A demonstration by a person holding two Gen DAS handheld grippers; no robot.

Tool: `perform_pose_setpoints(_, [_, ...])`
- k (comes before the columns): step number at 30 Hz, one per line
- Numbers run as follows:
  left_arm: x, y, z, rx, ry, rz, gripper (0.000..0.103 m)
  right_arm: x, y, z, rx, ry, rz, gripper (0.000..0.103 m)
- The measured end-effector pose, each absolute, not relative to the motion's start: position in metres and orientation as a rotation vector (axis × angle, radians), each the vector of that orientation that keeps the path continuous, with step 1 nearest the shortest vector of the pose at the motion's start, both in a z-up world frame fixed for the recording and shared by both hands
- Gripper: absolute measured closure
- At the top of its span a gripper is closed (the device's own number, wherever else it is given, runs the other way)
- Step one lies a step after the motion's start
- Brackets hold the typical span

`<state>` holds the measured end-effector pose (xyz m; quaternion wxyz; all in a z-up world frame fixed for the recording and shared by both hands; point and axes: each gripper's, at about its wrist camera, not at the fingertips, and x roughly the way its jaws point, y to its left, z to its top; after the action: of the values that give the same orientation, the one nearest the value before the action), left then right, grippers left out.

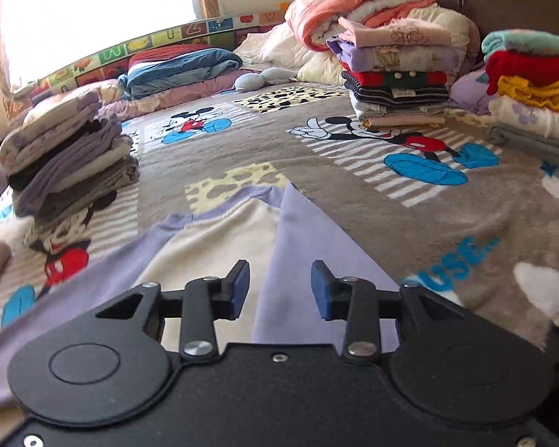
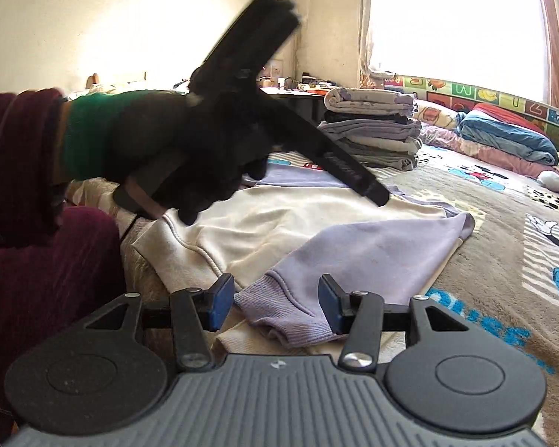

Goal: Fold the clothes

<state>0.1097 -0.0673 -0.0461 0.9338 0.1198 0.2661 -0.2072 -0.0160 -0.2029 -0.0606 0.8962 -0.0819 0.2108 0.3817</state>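
A cream sweatshirt with lilac sleeves lies flat on the cartoon-print bed blanket. One lilac sleeve is folded across the cream body. My left gripper hovers open over that sleeve with nothing between its blue pads. In the right wrist view the same sweatshirt lies ahead, and my right gripper is open with the sleeve's ribbed cuff lying between the pads, not pinched. The left gripper, held by a black-gloved hand, points down at the sweatshirt's far side.
Stacks of folded clothes stand on the bed: a grey-lilac pile at the left, a mixed pile at the back and another at the right. Bedding lies by the window. A person's maroon sleeve fills the left.
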Motion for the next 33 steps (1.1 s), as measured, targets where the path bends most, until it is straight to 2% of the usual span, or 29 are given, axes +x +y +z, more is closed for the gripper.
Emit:
perform_pose_setpoints(5, [0.098, -0.062, -0.087, 0.205, 0.624, -0.445, 0.068, -0.011, -0.197, -0.077, -0.214, 0.522, 0.757, 0.042])
perform_pose_setpoints(7, [0.098, -0.064, -0.104, 0.239, 0.614, -0.424, 0.068, -0.017, -0.193, -0.072, -0.235, 0.487, 0.75, 0.042])
perform_pose_setpoints(10, [0.083, -0.056, -0.097, 0.174, 0.589, -0.445, 0.068, -0.023, -0.188, -0.068, -0.253, 0.458, 0.745, 0.045])
perform_pose_setpoints(13, [0.076, -0.044, -0.097, 0.12, 0.584, -0.455, 0.064, -0.015, -0.181, -0.077, -0.245, 0.533, 0.739, 0.04])
perform_pose_setpoints(18, [0.081, 0.028, -0.075, -0.209, 0.547, -0.362, 0.064, -0.034, -0.185, -0.055, -0.184, 0.451, 0.754, 0.042])
perform_pose_setpoints(19, [0.081, 0.044, -0.072, -0.256, 0.531, -0.332, 0.055, -0.038, -0.186, -0.052, -0.154, 0.443, 0.759, 0.041])
perform_pose_setpoints(20, [0.08, 0.061, -0.075, -0.328, 0.536, -0.305, 0.038, -0.041, -0.186, -0.05, -0.127, 0.446, 0.77, 0.041])
perform_pose_setpoints(21, [0.079, 0.078, -0.078, -0.4, 0.54, -0.278, 0.032, -0.041, -0.184, -0.049, -0.108, 0.456, 0.776, 0.041])
perform_pose_setpoints(25, [0.071, 0.132, -0.087, -0.597, 0.56, -0.162, 0.03, -0.03, -0.185, -0.042, 0.103, 0.486, 0.799, 0.039])
perform_pose_setpoints(27, [0.065, 0.152, -0.09, -0.653, 0.571, -0.102, 0.03, -0.025, -0.193, -0.042, 0.26, 0.496, 0.807, 0.028])
perform_pose_setpoints(29, [0.059, 0.17, -0.088, -0.717, 0.588, -0.061, 0.03, -0.026, -0.201, -0.041, 0.39, 0.499, 0.807, 0.026])
perform_pose_setpoints(33, [0.044, 0.185, -0.088, -0.755, 0.563, -0.105, 0.03, -0.028, -0.252, -0.034, 0.588, 0.374, 0.61, 0.026])
